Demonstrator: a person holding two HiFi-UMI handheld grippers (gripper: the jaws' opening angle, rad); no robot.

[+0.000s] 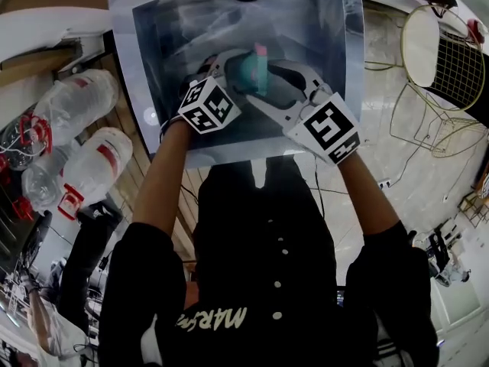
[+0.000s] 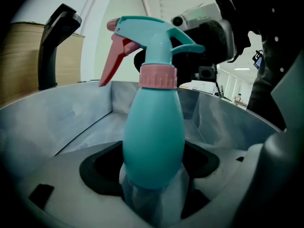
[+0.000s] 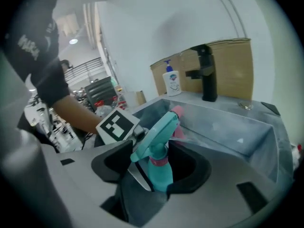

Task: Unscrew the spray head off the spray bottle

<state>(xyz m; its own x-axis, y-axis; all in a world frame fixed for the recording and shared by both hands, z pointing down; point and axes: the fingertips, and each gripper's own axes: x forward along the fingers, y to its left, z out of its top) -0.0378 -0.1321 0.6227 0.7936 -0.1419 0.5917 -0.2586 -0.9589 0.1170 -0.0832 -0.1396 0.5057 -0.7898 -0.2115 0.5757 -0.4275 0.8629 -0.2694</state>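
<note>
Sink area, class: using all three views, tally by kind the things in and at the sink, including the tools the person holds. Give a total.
spray bottle: 1
hand-held gripper: 2 (left hand-held gripper, right hand-held gripper)
black tap: 1
soap pump bottle: 1
sink: 1
Total: 6

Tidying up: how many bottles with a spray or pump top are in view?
2. A teal spray bottle held over the sink; a soap pump bottle on its rim, beside the faucet. Others may be hidden.
</note>
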